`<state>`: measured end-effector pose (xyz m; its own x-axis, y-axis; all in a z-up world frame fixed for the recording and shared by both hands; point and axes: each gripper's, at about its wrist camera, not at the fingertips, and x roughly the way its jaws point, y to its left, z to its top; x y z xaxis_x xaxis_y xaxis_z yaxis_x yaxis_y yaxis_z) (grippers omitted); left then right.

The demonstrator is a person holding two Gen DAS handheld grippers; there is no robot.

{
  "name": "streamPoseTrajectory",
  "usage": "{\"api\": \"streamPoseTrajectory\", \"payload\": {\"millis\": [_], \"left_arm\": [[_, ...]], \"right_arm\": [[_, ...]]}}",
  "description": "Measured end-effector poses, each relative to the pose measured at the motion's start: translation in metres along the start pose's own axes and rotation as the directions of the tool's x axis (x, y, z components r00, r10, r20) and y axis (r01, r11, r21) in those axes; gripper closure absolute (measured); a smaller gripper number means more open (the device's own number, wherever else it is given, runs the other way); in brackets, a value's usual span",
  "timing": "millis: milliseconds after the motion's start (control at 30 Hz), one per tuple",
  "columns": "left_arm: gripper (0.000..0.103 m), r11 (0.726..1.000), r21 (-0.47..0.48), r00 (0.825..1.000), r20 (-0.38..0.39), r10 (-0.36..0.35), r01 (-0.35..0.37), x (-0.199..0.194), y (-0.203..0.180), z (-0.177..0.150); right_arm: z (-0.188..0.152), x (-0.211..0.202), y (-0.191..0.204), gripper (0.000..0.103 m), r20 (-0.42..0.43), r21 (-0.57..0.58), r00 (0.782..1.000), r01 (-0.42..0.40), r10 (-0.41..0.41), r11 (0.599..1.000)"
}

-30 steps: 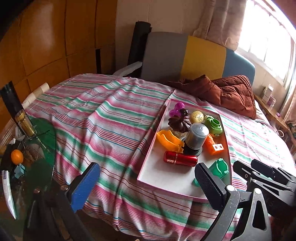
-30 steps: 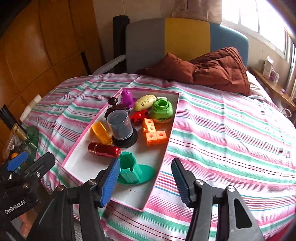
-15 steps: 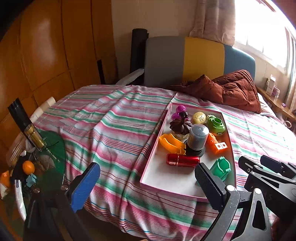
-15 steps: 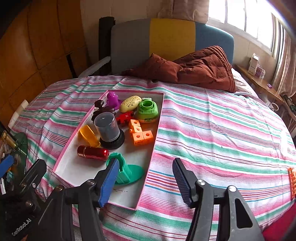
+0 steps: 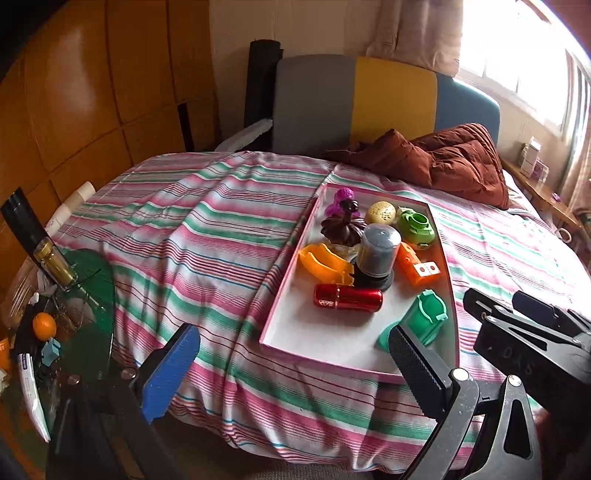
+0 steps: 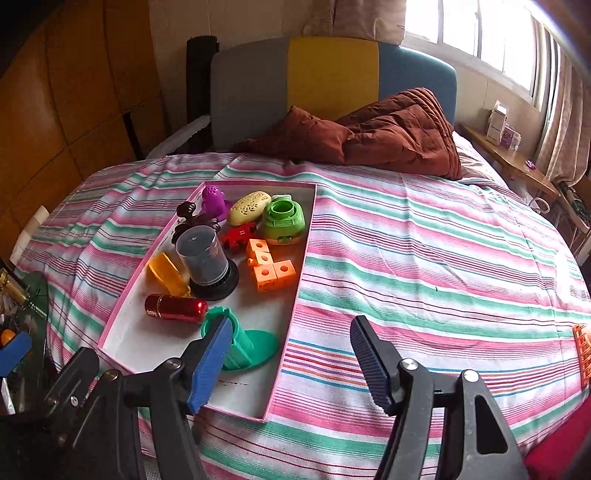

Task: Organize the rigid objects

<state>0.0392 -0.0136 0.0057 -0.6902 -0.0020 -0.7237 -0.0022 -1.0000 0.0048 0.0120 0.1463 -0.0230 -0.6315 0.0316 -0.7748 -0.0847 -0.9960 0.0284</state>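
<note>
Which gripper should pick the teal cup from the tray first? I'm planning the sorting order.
Probably the right gripper: its open fingers sit just before the teal cup. The left gripper faces mostly striped bedspread.

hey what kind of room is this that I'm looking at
Most likely a bedroom. The pink tray of toys sits on a bed with a striped sheet, a padded grey, yellow and blue headboard stands behind it, and a rumpled brown quilt lies near the curtained window.
</note>
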Motion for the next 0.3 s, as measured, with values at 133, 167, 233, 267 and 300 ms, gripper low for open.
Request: {"api": "streamPoseTrajectory", "payload": {"millis": [133,167,233,267,300], "left_arm": [[0.000,1.000,0.020,1.000,0.004,-0.020,0.020,-0.0006,-0.0042,-0.0018],[0.000,1.000,0.019,1.000,0.005,-0.021,0.021,-0.0009,-0.0037,-0.0019],[0.000,1.000,0.015,1.000,0.009,-0.024,0.024,-0.0005,-0.0033,-0.0021],[0.000,1.000,0.015,1.000,0.009,-0.022,0.021,0.0003,-0.0032,-0.0020],[0.000,1.000,0.015,1.000,0.007,-0.020,0.019,0.0012,-0.0031,-0.0018]], "right_arm": [[-0.0003,0.0015,-0.0008,0.036,-0.004,0.002,1.000,-0.004,0.004,1.000],[-0.0004,0.0017,-0.0009,0.036,-0.005,0.002,1.000,-0.005,0.005,1.000],[-0.0004,0.0023,-0.0010,0.036,-0.008,0.003,1.000,-0.012,0.012,1.000],[-0.0005,0.0026,-0.0011,0.036,-0.009,0.005,1.000,-0.013,0.013,1.000],[-0.0004,0.0031,-0.0010,0.036,-0.010,0.007,1.000,-0.015,0.015,1.000]]}}
